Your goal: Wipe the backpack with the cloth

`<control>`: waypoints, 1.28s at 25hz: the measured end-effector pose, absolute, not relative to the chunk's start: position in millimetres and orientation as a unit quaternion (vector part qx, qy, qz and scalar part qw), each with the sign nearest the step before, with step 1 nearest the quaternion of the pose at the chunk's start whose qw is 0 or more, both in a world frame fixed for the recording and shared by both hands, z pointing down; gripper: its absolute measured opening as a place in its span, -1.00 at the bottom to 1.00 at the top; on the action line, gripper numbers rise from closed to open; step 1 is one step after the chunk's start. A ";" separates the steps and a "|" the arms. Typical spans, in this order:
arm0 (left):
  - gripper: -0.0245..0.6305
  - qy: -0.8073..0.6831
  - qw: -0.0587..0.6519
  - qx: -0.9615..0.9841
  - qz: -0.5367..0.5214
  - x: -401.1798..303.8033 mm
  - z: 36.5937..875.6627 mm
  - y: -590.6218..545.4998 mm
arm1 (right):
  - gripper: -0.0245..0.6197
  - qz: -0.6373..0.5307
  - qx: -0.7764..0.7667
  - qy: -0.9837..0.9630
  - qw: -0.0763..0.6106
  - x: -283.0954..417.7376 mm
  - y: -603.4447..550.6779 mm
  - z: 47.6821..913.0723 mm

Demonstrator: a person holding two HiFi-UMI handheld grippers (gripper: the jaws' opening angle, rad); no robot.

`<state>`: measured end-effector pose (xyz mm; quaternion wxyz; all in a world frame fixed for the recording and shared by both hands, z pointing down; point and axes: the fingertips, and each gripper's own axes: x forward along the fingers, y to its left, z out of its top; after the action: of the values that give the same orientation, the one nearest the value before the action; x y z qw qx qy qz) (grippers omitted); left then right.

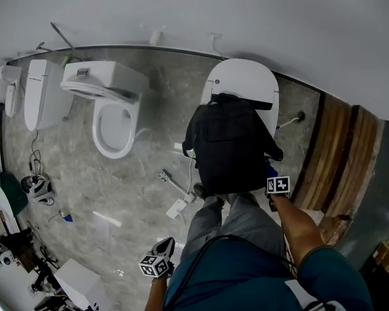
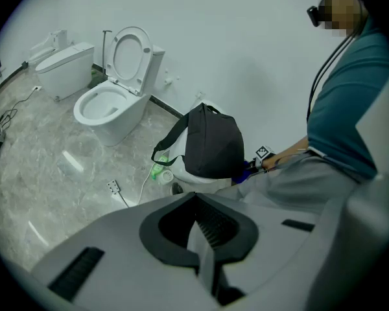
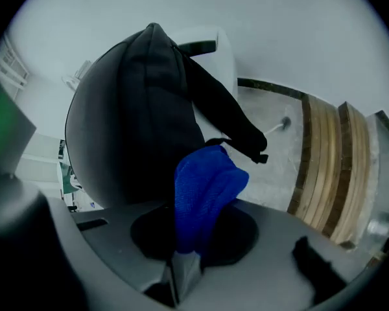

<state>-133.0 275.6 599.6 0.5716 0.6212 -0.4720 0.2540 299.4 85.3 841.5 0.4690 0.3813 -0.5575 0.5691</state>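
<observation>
Backpack of black fabric (image 1: pixel 232 144): upright on closed lid of white toilet (image 1: pixel 243 76), straps hanging at its sides, directly ahead of person's grey-trousered legs (image 1: pixel 236 216).

Blue woven cloth (image 3: pixel 204 186): bunched, lower end pinched between jaws of right gripper (image 3: pixel 183 261), free end raised toward lower right flank of backpack. Near or just touching; contact not confirmable. Right gripper clamped on cloth, low at backpack's right corner in head view.

Left gripper (image 2: pixel 204 251): jaws together, nothing between them. Held back beside person's left hip, well apart from backpack, pointing toward it.

Further out: second white toilet with raised seat (image 1: pixel 113 118) to left, grey marble floor (image 1: pixel 117 199), stack of brown wooden boards (image 1: pixel 337 148) to right.

Step, as judged: wiping at or just before contact on lower right side. Extent of surface already covered not determinable.

Next move, as judged: press cloth flat against fabric and sweep along panel, clamp kept firm against cloth dragging out. Soft backpack likely to shift or slump on smooth lid; steadying with left gripper probably needed.
</observation>
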 end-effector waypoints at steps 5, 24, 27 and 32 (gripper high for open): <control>-0.91 -0.470 0.570 0.624 0.254 -132.9 599.7 270.4 | -0.79 0.571 0.432 -0.595 0.367 294.4 30.4 832.9; -0.91 -0.483 0.580 0.606 0.251 -131.6 604.8 295.4 | -0.79 0.559 0.465 -0.660 0.191 269.5 -162.6 787.2; -0.91 -0.478 0.578 0.612 0.251 -129.5 607.5 290.5 | -0.79 0.618 0.427 -0.622 0.224 277.7 -61.2 805.3; -0.91 -0.462 0.574 0.624 0.259 -127.0 608.5 280.0 | -0.79 0.697 0.399 -0.548 0.236 283.4 57.3 817.5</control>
<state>-127.0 280.0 608.5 0.5738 0.6244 -0.4624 0.2588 283.4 57.3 817.5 0.2360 0.3988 -0.5478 0.6966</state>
